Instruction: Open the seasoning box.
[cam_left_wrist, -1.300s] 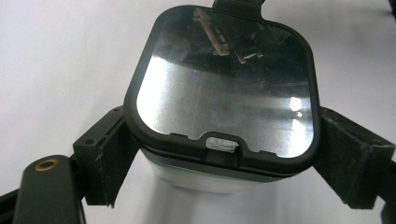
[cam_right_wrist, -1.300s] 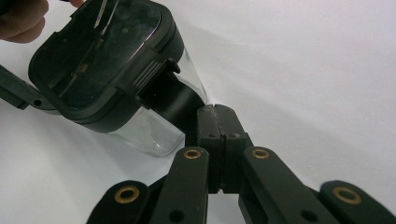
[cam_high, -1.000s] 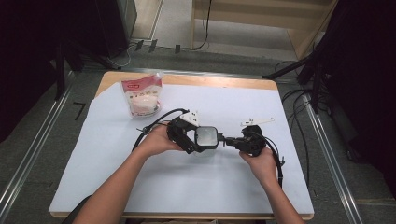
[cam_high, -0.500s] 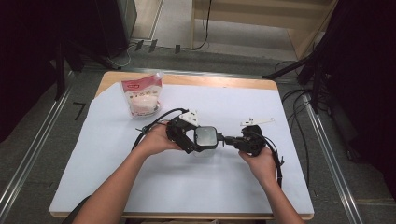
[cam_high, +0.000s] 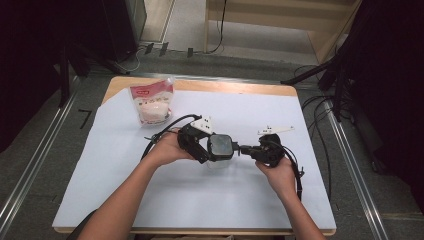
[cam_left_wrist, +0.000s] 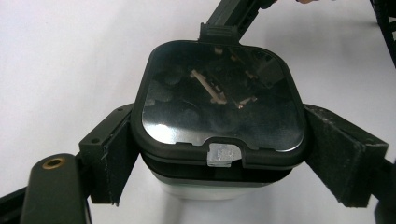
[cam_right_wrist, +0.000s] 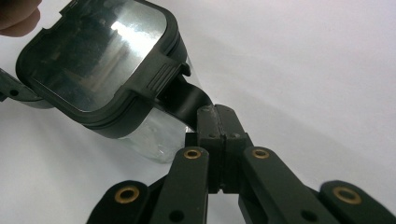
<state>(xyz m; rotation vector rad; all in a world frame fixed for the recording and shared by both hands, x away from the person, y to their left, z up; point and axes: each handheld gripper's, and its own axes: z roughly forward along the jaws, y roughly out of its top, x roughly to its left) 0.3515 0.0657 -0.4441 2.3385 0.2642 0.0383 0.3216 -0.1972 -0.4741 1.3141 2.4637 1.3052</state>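
Observation:
A small clear container with a black, glossy-topped lid (cam_high: 220, 146) sits in the middle of the white-covered table. My left gripper (cam_high: 216, 150) clamps it from both sides; in the left gripper view its pads (cam_left_wrist: 112, 161) press the lid (cam_left_wrist: 219, 102) at left and right. My right gripper (cam_high: 244, 149) comes in from the right, shut on the black latch flap (cam_right_wrist: 187, 100) that sticks out from the lid's side. In the right gripper view the closed jaw tips (cam_right_wrist: 217, 125) pinch that flap just below the container (cam_right_wrist: 98, 60).
A see-through pouch with a red label and white contents (cam_high: 151, 102) stands at the back left of the white sheet (cam_high: 200, 200). Cables (cam_high: 320, 130) lie on the floor beside the table's right edge. Both forearms come in from the front edge.

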